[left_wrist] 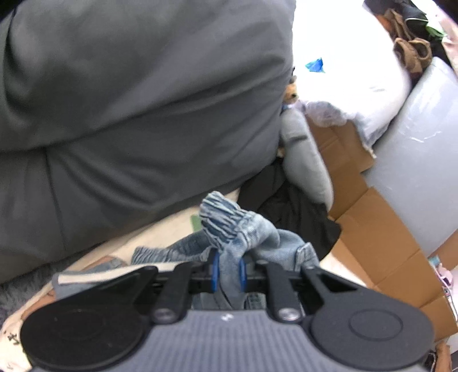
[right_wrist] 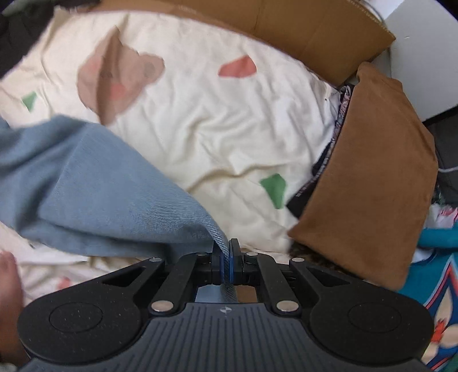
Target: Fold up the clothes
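Note:
A light blue denim garment is held at two places. In the left wrist view its gathered elastic waistband bunches up between the blue pads, and my left gripper is shut on it. In the right wrist view a flat denim edge runs from the left into the pads, where my right gripper is shut on its corner, pointing down at the bed. The cloth between the two grips is out of sight.
A cream sheet with bear and coloured patches covers the bed. A brown cushion lies at its right, with cardboard behind. A large grey cushion and black clothing sit beyond the left gripper. A person's toes show at the left.

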`<action>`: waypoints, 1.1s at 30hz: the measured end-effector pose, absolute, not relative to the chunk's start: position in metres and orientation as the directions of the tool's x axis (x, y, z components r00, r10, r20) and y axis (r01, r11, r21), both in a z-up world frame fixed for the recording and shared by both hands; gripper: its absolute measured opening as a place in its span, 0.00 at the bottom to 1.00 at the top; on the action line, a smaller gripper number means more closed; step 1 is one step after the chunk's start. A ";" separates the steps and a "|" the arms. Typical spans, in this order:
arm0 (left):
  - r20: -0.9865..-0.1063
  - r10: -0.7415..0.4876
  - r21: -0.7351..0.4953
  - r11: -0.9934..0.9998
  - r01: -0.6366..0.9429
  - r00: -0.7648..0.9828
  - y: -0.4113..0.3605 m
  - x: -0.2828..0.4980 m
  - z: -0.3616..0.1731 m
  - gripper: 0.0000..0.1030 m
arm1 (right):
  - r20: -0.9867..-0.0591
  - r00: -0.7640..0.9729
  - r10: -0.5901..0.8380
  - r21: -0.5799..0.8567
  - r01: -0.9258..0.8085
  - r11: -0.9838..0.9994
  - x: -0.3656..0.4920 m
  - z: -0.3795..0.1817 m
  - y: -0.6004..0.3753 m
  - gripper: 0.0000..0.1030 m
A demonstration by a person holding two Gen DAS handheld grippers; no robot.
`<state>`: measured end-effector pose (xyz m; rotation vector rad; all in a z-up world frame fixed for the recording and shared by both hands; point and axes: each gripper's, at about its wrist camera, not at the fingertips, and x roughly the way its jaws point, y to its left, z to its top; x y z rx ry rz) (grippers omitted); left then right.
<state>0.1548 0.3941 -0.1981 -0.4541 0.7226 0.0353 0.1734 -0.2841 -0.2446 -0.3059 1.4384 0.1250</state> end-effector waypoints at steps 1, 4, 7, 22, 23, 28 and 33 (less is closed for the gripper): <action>-0.642 -0.125 -0.386 0.905 -0.177 0.757 0.392 0.157 -0.195 0.14 | -0.985 0.127 -0.113 -0.145 -0.279 0.949 0.178 -0.250 -0.287 0.01; -0.641 -0.129 -0.372 0.915 -0.160 0.756 0.385 0.167 -0.188 0.14 | -0.981 0.110 -0.157 -0.184 -0.314 0.931 0.194 -0.266 -0.294 0.04; -0.647 -0.125 -0.357 0.921 -0.154 0.752 0.378 0.173 -0.186 0.14 | -0.973 0.139 -0.181 -0.218 -0.328 0.919 0.209 -0.270 -0.295 0.31; -0.661 -0.109 -0.334 0.928 -0.162 0.742 0.368 0.181 -0.190 0.14 | -0.997 0.028 0.073 0.037 -0.649 0.760 0.173 -0.309 -0.218 0.51; -0.663 -0.109 -0.332 0.929 -0.161 0.740 0.368 0.182 -0.189 0.14 | -0.998 0.010 0.065 0.042 -0.666 0.745 0.167 -0.320 -0.214 0.51; -0.672 -0.109 -0.329 0.930 -0.164 0.732 0.370 0.185 -0.189 0.14 | -0.998 0.003 0.061 0.042 -0.690 0.722 0.145 -0.354 -0.212 0.49; -0.672 -0.112 -0.332 0.929 -0.162 0.732 0.370 0.190 -0.192 0.14 | -0.994 0.055 0.092 0.034 -0.654 0.756 0.152 -0.336 -0.220 0.15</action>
